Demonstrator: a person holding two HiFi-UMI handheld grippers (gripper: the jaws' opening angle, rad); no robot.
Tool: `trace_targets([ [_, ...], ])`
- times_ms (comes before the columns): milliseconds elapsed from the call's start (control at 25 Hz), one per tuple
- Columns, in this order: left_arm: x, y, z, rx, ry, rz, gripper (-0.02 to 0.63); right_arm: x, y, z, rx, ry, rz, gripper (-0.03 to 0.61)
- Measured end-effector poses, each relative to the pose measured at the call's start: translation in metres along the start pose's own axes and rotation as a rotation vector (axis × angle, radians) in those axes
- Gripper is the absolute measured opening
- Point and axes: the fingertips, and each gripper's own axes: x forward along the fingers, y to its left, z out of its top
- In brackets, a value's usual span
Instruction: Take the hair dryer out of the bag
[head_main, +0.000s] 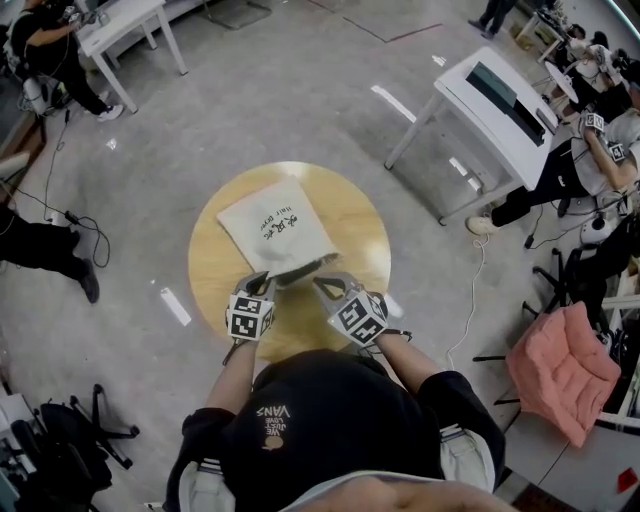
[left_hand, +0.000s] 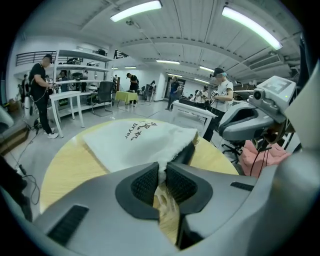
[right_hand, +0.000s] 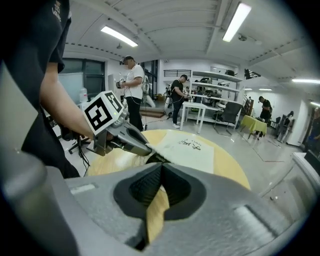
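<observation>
A white cloth bag with dark print lies flat on the round wooden table, its mouth toward me. At the mouth a dark part of the hair dryer shows; the rest is hidden inside. My left gripper is shut on the near left edge of the bag's mouth, with white cloth pinched between the pads. My right gripper is shut with nothing in it and hangs just before the mouth's right side. In the right gripper view the left gripper reaches the bag from the left.
A white table stands to the right beyond the round one, another at the far left. A chair with a pink cushion is at the right. Several people stand around the room, and cables lie on the floor.
</observation>
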Motion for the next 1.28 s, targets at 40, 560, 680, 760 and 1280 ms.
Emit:
trace_targets([
  [40,0.000,0.000,0.000,-0.005,0.004,-0.001,0.049,0.005,0.000,-0.004,-0.009,0.017,0.013,0.003],
  [560,0.005,0.001,0.003,-0.041,0.038,0.010,0.049,0.054,-0.009,-0.037,-0.418,0.200,0.097,0.140],
  [680,0.004,0.003,0.003,-0.042,0.039,0.012,0.049,0.061,-0.010,-0.035,-0.498,0.214,0.114,0.158],
  [760,0.004,0.004,0.002,-0.047,0.038,0.013,0.049,0.065,-0.010,-0.035,-0.538,0.218,0.123,0.172],
  [1280,0.006,0.008,0.003,-0.068,0.040,0.014,0.049,0.083,-0.015,-0.035,-0.749,0.290,0.273,0.346],
])
